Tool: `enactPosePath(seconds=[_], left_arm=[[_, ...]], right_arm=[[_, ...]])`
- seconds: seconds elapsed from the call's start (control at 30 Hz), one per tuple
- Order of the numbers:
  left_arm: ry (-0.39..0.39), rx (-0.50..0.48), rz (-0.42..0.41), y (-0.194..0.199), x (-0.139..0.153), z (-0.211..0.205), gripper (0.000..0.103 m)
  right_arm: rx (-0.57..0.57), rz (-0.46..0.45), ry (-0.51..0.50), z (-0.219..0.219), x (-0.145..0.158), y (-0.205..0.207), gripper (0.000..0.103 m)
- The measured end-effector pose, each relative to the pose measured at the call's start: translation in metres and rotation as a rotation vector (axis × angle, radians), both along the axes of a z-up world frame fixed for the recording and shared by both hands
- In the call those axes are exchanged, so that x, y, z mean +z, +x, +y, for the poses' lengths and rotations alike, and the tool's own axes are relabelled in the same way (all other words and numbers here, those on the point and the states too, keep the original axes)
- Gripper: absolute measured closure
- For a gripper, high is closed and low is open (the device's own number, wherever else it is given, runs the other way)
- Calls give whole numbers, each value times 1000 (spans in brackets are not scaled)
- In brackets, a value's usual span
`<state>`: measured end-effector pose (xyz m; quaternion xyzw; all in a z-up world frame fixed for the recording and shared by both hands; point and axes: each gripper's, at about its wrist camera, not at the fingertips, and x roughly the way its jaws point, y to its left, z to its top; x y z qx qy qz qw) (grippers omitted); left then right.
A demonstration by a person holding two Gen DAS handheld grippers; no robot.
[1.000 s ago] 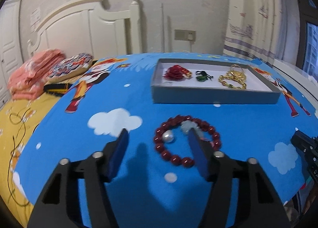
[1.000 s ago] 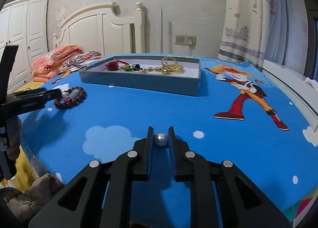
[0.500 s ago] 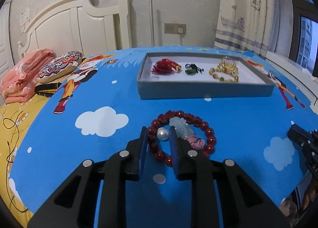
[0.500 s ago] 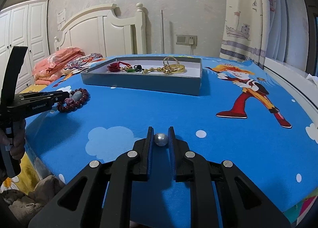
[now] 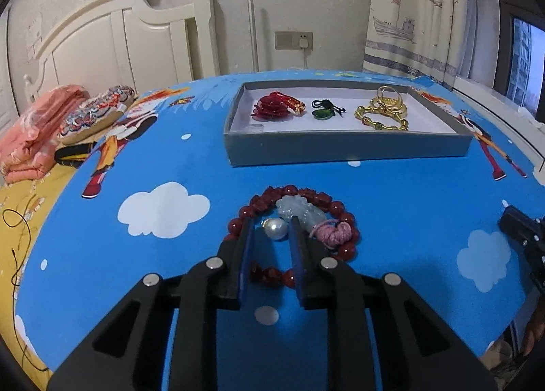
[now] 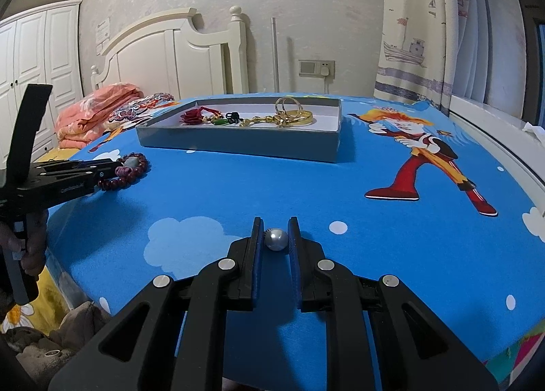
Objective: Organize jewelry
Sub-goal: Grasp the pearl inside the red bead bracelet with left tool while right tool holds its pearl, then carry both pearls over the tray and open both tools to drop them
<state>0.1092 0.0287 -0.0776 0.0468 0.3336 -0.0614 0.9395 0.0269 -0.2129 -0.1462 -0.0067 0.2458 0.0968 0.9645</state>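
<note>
A red bead bracelet [image 5: 308, 195] with a pale jade charm [image 5: 298, 208] and pink tassel lies on the blue cloth. My left gripper [image 5: 271, 227] is shut on a white pearl [image 5: 276, 228] inside the bracelet's ring. My right gripper [image 6: 276, 234] is shut on a grey pearl [image 6: 276, 239], held just above the cloth. A grey tray [image 5: 347, 149] behind holds a red ornament [image 5: 276, 108], a green pendant [image 5: 323, 111] and gold bangles [image 5: 385, 113]. The tray [image 6: 238, 145] and the bracelet [image 6: 127, 173] also show in the right wrist view.
The blue cartoon cloth [image 5: 170, 159] covers a table. A bed with a white headboard [image 5: 112, 47], folded pink blanket [image 5: 30, 135] and patterned pillow stands to the left. A curtain [image 6: 425, 23] and window sill are on the right.
My left gripper was wide open around the bracelet, moved forward and closed on the white pearl. The right gripper has kept still with the grey pearl.
</note>
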Motion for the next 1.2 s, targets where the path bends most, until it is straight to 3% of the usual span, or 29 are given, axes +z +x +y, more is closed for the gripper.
enactPosePath(seconds=[0.2,0.3,0.43,0.67,1.0,1.2], left_arm=[[19,14,32,6,1,-2,83],[20,22,20,5,0,-3,89],[37,38,-14,-2,-2,-5,89],[-43,70,-69,-16,0,1,89],[-66,32,-177,-51,16,-13,89],[-84,40,-195,-62,17,-23,89]], right_arm=[[-1,1,2,0,0,-1,87],[-1,0,1,1,0,-1,87],[0,-5,2,0,0,-1,87],[-10,-9,6,1,0,-4,87],[8,-22,-13,18,11,-3,87],[32,-27,-39,36,19,-1,87]])
